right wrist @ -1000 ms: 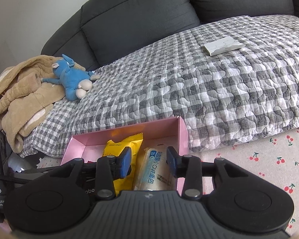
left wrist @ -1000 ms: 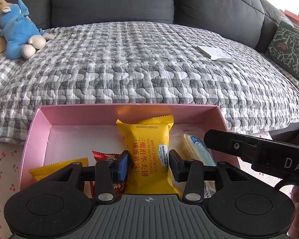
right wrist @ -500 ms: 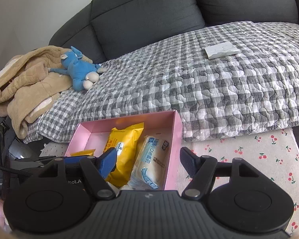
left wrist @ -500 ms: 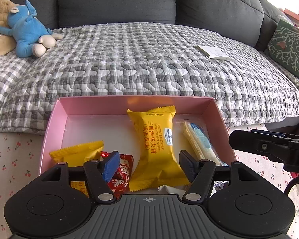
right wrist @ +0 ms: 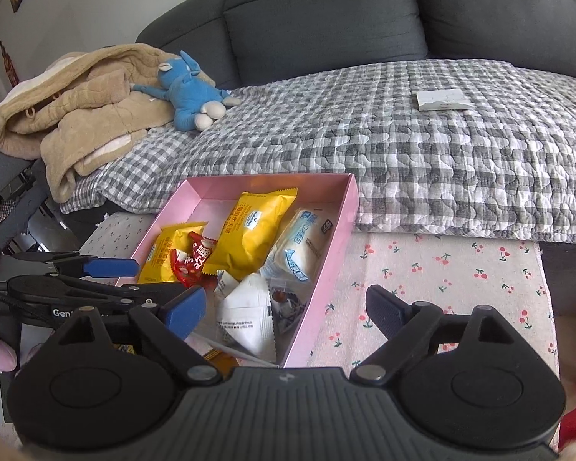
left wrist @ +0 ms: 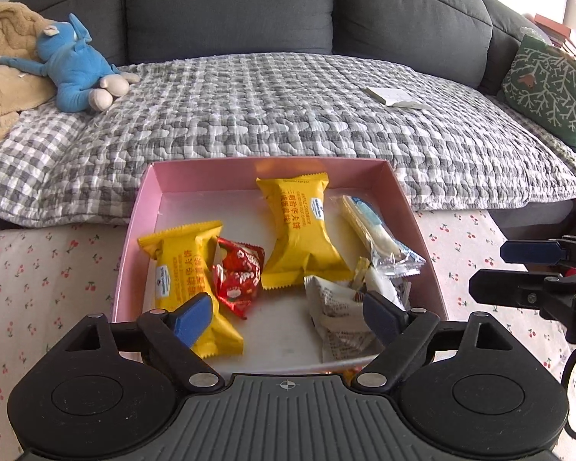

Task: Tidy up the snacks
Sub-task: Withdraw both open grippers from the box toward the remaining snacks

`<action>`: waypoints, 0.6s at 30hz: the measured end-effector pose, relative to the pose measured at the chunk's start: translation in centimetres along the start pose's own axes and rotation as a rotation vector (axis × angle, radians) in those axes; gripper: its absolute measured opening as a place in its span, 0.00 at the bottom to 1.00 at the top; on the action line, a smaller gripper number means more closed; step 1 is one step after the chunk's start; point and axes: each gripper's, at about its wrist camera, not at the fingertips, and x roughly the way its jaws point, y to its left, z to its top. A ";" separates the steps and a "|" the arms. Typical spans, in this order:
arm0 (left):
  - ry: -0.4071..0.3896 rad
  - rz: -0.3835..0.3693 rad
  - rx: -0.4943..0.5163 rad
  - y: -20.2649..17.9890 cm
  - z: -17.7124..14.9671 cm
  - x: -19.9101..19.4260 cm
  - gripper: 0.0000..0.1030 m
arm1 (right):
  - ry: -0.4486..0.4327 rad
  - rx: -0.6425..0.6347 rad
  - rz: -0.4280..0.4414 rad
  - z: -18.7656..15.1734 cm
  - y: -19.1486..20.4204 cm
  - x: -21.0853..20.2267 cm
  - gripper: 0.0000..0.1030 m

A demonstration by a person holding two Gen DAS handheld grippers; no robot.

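Snacks sit loose in the pink box (left wrist: 411, 207), which rests on the cherry-print cloth (left wrist: 38, 269) just in front of the couch's checked quilt (left wrist: 288, 107). I see two yellow wafer packets: one upright at the far middle (left wrist: 301, 226), one angled at the near left (left wrist: 184, 272). Between them lies a crumpled red sweet wrapper (left wrist: 238, 272). Along the right wall runs a long clear packet with blue print (left wrist: 372, 230), and at the near right a white triangular sachet (left wrist: 338, 315) leans over some smaller wrappers.

My left tongs (left wrist: 288, 313) are spreading wider above the near edge of the box, nothing pinched between them. My right tongs (right wrist: 286, 309) are opening too, straddling the box's right wall with one blue pad (right wrist: 184, 313) over the snacks and the other over the cloth, gripping nothing. A blue plush toy (left wrist: 76, 67) lies back on the quilt.
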 end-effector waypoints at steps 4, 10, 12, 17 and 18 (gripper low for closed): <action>-0.007 0.017 0.001 -0.5 -2.3 -1.4 0.90 | -0.002 -0.044 0.017 -0.8 -0.1 -1.4 0.96; -0.013 0.028 0.014 -1.7 -5.2 -2.9 0.91 | 0.047 -0.138 0.043 -2.3 0.4 -2.1 0.98; -0.013 0.035 0.008 -2.0 -6.1 -3.2 0.91 | 0.062 -0.180 0.056 -2.9 0.7 -2.3 0.98; -0.028 0.032 -0.004 -3.0 -8.4 -4.3 0.91 | 0.096 -0.256 0.120 -4.1 1.0 -2.7 0.99; -0.030 0.032 -0.005 -3.2 -8.9 -4.5 0.91 | 0.102 -0.271 0.136 -4.4 1.0 -2.8 0.99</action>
